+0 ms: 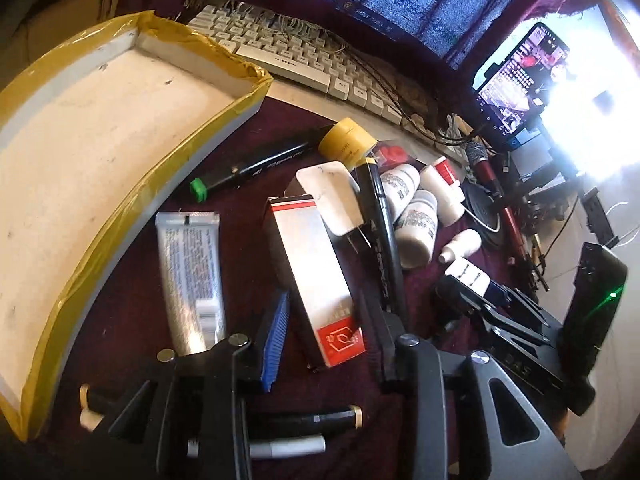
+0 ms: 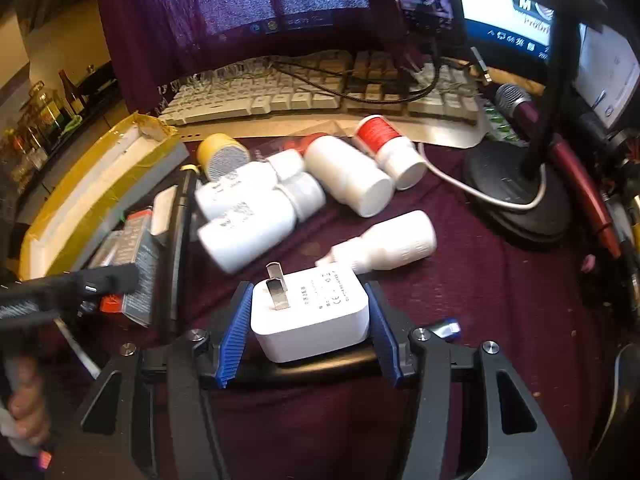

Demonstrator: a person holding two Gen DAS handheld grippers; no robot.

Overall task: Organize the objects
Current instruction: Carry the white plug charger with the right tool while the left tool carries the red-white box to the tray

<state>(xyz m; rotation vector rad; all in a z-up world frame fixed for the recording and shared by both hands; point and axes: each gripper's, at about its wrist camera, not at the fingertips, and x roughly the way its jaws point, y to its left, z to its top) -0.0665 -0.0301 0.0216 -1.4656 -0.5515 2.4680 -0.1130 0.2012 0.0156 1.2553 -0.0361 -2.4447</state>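
My right gripper is shut on a white plug charger with its prongs up; both blue pads touch its sides. The left wrist view shows the same charger at that gripper's tips. My left gripper stands open astride the lower end of a silver and red carton that lies on the maroon cloth. A dark gap shows between the carton and the blue pad. A black pen lies along the carton's right side, and a second white charger rests on its far end.
A shallow yellow-taped tray stands at the left. On the cloth lie a silver tube, a green-capped marker, a yellow-capped jar, several white bottles and a dropper bottle. A keyboard and a stand base sit behind.
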